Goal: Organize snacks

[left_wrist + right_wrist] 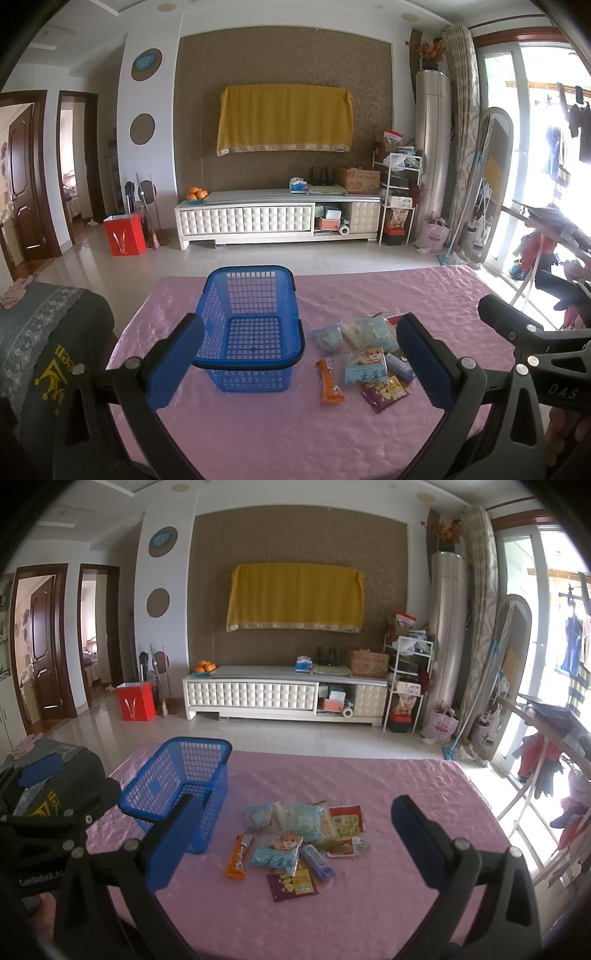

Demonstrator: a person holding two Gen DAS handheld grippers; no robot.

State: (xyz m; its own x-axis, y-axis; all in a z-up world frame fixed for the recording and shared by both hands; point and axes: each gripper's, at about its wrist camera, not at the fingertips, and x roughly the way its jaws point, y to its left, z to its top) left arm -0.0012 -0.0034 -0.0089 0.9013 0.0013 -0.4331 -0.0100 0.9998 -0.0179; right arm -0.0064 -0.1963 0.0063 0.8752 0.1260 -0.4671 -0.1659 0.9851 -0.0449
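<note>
An empty blue plastic basket (248,325) stands on the pink table; it also shows in the right wrist view (177,790). Right of it lies a pile of snack packets (365,354), also in the right wrist view (295,842): an orange bar (238,856), a purple packet (291,882), a light blue packet (275,856), a red-and-white packet (345,823). My left gripper (299,362) is open and empty, held above the near table, facing basket and pile. My right gripper (295,845) is open and empty, facing the pile.
The pink tablecloth (295,424) covers the table. A chair back with a dark garment (55,350) stands at the left. Beyond the table are tiled floor, a white TV cabinet (277,218), and a drying rack (546,775) at the right.
</note>
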